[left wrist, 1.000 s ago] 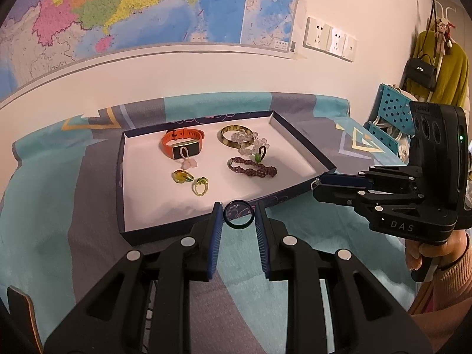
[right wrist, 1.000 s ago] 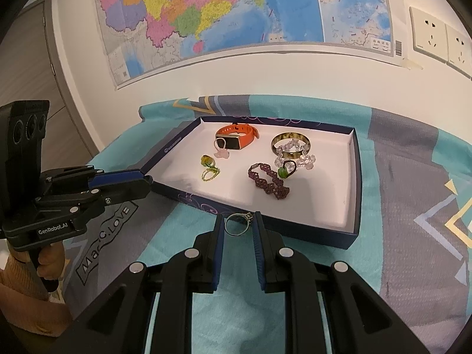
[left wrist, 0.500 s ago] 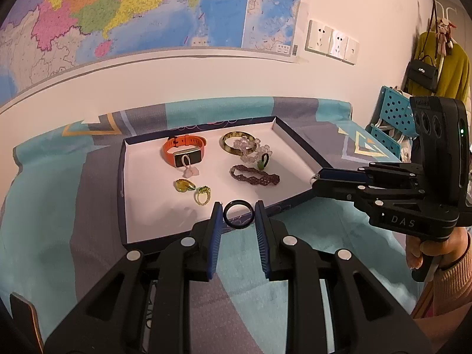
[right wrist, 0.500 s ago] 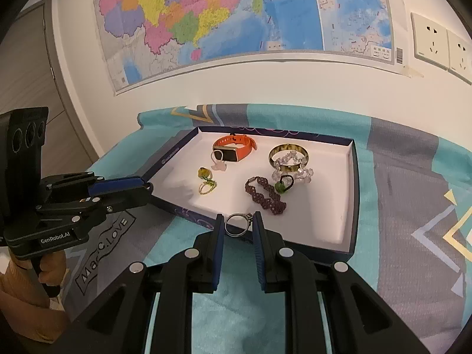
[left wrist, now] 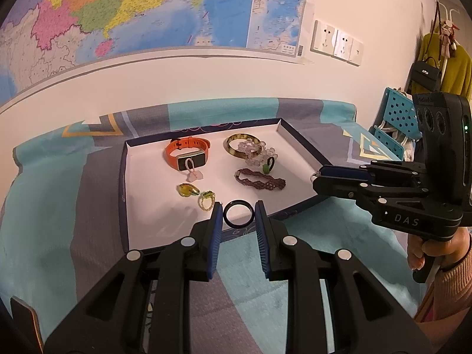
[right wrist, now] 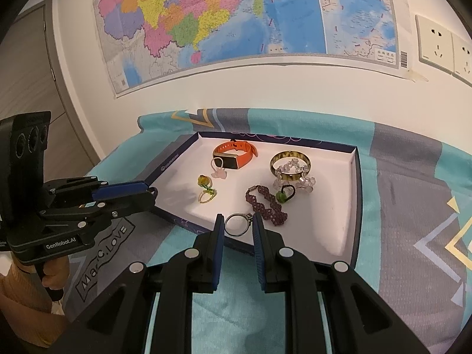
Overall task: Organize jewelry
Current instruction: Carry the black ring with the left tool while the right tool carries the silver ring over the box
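Observation:
A white-lined tray (left wrist: 138, 206) (right wrist: 351, 188) lies on the bed. In it are an orange smart band (left wrist: 185, 150) (right wrist: 234, 155), a gold bangle (left wrist: 240, 144) (right wrist: 290, 162), a clear bead bracelet (right wrist: 295, 177), a purple beaded bracelet (left wrist: 261, 178) (right wrist: 265, 203) and two green rings (left wrist: 196, 194) (right wrist: 205, 188). My left gripper (left wrist: 238, 219) is shut on a black ring (left wrist: 238, 214) above the tray's front edge. My right gripper (right wrist: 236, 225) is shut on a silver ring (right wrist: 237, 224) above the tray's near edge.
The bed has a teal and grey patterned cover (left wrist: 59, 206) (right wrist: 413, 206) against a white wall with a map (left wrist: 132, 8). A blue crate (left wrist: 395, 118) and hanging clothes (left wrist: 442, 59) stand at the right. A door (right wrist: 35, 73) is at the left.
Both grippers have risen and moved forward over the tray's front edge, each still holding its ring.

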`<action>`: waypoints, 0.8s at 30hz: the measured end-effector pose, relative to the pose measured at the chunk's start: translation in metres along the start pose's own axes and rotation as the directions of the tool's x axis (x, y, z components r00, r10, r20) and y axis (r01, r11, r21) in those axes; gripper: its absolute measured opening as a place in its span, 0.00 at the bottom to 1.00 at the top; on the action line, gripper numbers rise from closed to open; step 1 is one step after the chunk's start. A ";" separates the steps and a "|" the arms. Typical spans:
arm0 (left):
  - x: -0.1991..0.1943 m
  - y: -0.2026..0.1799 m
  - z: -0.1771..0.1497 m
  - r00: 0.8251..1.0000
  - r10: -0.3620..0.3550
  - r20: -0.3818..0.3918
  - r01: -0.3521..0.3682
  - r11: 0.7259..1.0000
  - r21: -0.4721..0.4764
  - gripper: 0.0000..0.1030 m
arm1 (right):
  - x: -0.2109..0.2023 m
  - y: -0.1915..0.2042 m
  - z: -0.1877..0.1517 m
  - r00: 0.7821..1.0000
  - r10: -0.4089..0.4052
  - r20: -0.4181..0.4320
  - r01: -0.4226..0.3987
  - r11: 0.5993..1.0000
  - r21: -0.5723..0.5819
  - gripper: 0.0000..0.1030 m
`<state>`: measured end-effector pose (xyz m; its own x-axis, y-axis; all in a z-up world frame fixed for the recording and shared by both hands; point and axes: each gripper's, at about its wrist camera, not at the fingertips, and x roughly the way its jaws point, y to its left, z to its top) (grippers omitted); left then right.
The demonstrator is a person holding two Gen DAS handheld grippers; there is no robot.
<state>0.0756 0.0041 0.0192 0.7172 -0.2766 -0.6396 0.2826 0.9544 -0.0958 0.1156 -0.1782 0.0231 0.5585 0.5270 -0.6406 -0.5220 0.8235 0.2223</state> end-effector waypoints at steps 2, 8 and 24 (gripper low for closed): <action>0.001 0.001 0.001 1.000 0.002 0.000 -0.002 1.000 -0.001 0.22 | 0.001 0.000 0.001 1.000 -0.001 -0.001 0.001 1.000 -0.002 0.17; 0.006 0.005 0.004 1.000 0.009 -0.003 -0.009 1.000 -0.006 0.22 | 0.007 -0.002 0.005 1.000 0.000 -0.010 0.000 1.000 0.001 0.17; 0.020 0.013 0.011 0.999 0.031 -0.014 -0.032 0.999 -0.016 0.22 | 0.019 -0.005 0.009 1.000 -0.004 -0.023 0.004 1.000 0.000 0.17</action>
<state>0.1004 0.0099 0.0138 0.7170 -0.2449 -0.6527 0.2492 0.9644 -0.0881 0.1345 -0.1708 0.0164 0.5457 0.5185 -0.6583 -0.5194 0.8258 0.2198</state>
